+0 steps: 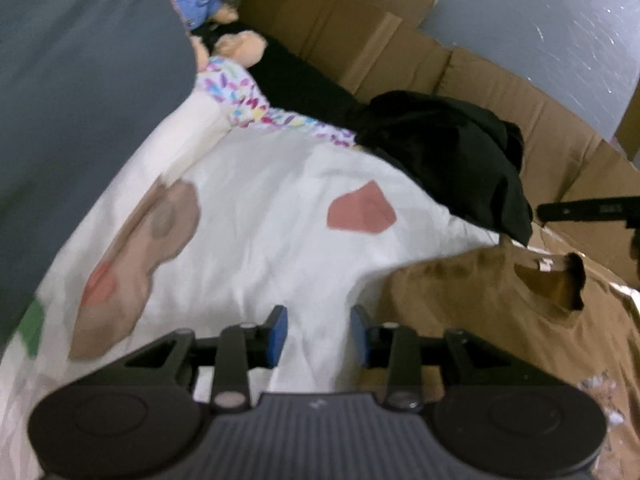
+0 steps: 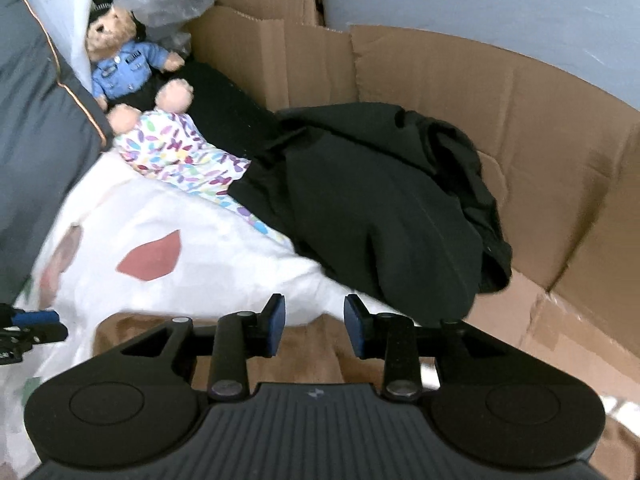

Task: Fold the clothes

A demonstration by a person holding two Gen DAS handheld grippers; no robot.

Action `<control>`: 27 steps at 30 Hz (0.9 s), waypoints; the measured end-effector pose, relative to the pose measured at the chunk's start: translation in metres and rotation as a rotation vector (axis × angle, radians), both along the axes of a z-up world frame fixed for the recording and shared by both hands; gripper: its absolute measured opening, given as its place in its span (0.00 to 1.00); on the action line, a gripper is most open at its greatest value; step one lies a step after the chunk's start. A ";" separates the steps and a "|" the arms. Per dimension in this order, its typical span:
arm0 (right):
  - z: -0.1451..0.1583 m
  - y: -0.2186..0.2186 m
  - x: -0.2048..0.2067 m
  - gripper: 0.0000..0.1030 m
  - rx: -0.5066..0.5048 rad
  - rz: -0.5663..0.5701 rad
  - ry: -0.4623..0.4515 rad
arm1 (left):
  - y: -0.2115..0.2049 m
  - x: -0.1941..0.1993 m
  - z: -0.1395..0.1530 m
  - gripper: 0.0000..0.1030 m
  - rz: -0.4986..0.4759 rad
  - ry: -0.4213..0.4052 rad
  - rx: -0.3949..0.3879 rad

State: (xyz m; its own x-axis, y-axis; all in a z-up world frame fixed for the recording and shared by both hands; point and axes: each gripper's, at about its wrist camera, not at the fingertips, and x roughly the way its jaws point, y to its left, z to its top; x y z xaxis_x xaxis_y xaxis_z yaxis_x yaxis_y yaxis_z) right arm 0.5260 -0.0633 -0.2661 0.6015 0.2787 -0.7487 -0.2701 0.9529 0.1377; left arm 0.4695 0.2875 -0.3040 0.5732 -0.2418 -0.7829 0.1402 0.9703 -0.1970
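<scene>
Tan T-shirt (image 1: 500, 320): spread mostly flat, front up, neck opening with a label showing toward the far side; pale print low on the chest, partly cut off. Its near edge laps onto white bedding.

Black garment (image 2: 380, 208): crumpled, unfolded heap, lying beyond the tan shirt against cardboard.

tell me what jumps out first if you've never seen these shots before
The teddy bear in a blue uniform shirt catches the eye, propped at the far left against a grey cushion. A heap of black clothing lies along the cardboard wall on the right. Nearer, a tan t-shirt lies on the white patterned sheet, with the left gripper and right gripper both open and empty.
</scene>
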 end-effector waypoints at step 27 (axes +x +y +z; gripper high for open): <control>-0.027 -0.048 -0.152 0.36 0.065 -0.008 0.087 | 0.008 -0.063 -0.028 0.03 0.075 0.219 0.061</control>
